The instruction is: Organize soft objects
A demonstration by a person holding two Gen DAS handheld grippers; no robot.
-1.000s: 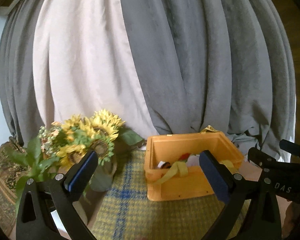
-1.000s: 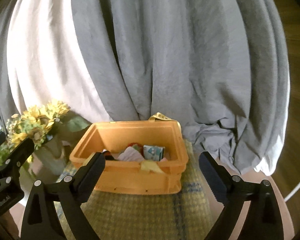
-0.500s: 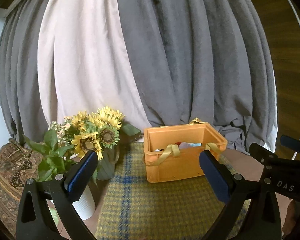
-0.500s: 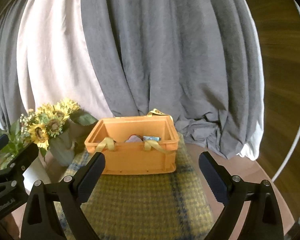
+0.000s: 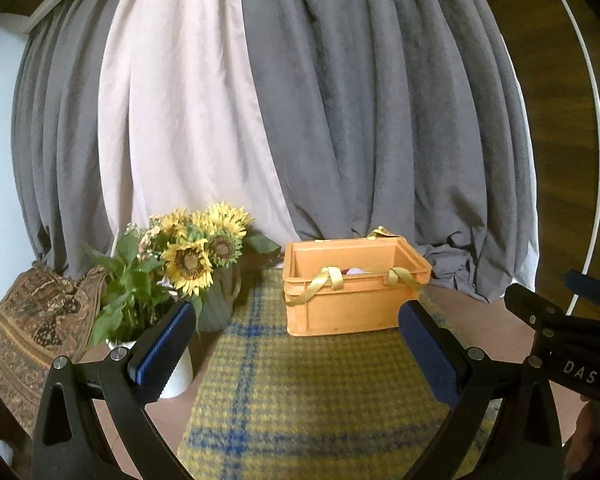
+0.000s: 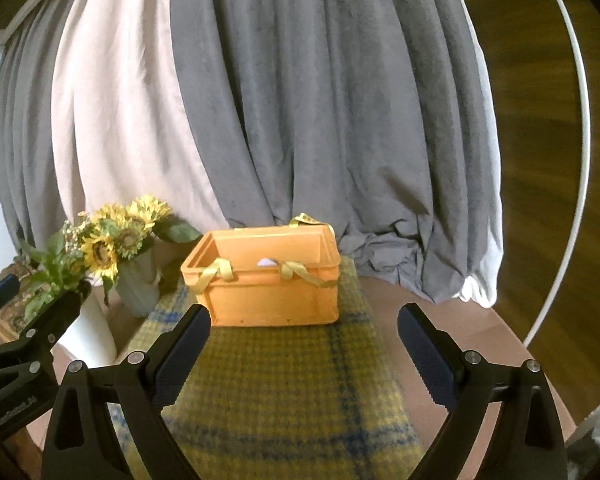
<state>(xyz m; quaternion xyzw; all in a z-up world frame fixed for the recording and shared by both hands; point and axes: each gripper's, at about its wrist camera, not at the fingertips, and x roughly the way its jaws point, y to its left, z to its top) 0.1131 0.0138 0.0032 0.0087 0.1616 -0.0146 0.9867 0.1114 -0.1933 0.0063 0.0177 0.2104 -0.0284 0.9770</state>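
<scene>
Soft daylight glows through the pale curtain (image 5: 172,128), leaving the grey drapes (image 6: 339,112) darker and the room dim at its edges. The crate (image 5: 339,308) and sunflowers (image 5: 204,248) are lit evenly, with no hard glare — only a faint shadow under the crate on the plaid cloth (image 6: 284,380). Fisheye distortion bows the drapes outward and bends a white arc (image 6: 575,120) down the right side, where the wood panel (image 6: 539,160) smears with blur. Black vignette fills the corners — the cloth nearest the lens is soft.
</scene>
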